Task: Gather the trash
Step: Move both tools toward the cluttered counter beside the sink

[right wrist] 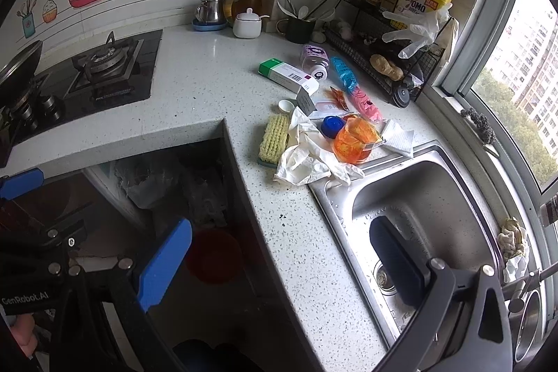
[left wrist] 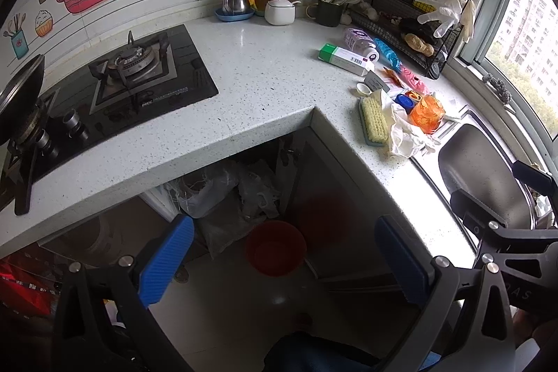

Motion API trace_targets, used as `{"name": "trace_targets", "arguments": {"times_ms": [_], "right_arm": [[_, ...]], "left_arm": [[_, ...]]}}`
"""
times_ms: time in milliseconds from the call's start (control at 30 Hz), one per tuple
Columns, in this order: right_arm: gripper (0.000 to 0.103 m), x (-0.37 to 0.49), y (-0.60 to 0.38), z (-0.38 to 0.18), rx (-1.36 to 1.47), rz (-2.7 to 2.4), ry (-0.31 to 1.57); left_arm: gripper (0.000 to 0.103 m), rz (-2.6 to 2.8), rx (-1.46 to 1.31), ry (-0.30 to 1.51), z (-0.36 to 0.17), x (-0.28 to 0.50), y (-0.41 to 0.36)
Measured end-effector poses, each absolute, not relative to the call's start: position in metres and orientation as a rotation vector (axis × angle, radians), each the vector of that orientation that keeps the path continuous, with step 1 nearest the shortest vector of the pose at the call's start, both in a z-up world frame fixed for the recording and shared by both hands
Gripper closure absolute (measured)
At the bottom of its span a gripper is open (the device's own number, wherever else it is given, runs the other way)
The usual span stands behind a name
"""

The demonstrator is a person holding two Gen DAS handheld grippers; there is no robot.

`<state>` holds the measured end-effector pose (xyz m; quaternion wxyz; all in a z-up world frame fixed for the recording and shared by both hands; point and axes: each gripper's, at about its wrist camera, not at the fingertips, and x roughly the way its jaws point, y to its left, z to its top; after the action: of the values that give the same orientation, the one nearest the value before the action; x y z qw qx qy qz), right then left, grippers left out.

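A pile of trash lies on the speckled counter (right wrist: 209, 79) beside the sink: a crumpled white glove (right wrist: 307, 159) (left wrist: 404, 131), an orange plastic wrapper (right wrist: 352, 142) (left wrist: 427, 114), a green-and-white box (right wrist: 289, 74) (left wrist: 345, 58), a purple bottle (right wrist: 315, 60), blue and pink packets (right wrist: 352, 89), a blue cap (right wrist: 331, 126) and a white cap (right wrist: 286, 106). A red bin (left wrist: 275, 248) (right wrist: 212, 255) stands on the floor under the counter. My left gripper (left wrist: 282, 264) is open and empty above the floor. My right gripper (right wrist: 279, 264) is open and empty over the counter edge.
A yellow scrub brush (right wrist: 275, 142) lies next to the glove. The steel sink (right wrist: 418, 197) is at the right. A gas stove (left wrist: 132, 72) with a wok (left wrist: 21, 93) is at the left. A wire rack (right wrist: 383, 37) with bottles and a jar, pot and cup line the back wall.
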<state>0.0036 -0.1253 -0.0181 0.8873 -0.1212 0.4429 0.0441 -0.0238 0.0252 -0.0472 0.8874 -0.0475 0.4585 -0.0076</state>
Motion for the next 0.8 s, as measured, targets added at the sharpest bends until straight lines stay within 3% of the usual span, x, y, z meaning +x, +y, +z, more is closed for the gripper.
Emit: {"name": "trace_targets", "arguments": {"times_ms": [800], "right_arm": [[0.000,0.016,-0.129,-0.021,-0.256,0.069,0.914]], "left_arm": [[0.000,-0.048,-0.120,0.993,-0.052,-0.004,0.019]]}}
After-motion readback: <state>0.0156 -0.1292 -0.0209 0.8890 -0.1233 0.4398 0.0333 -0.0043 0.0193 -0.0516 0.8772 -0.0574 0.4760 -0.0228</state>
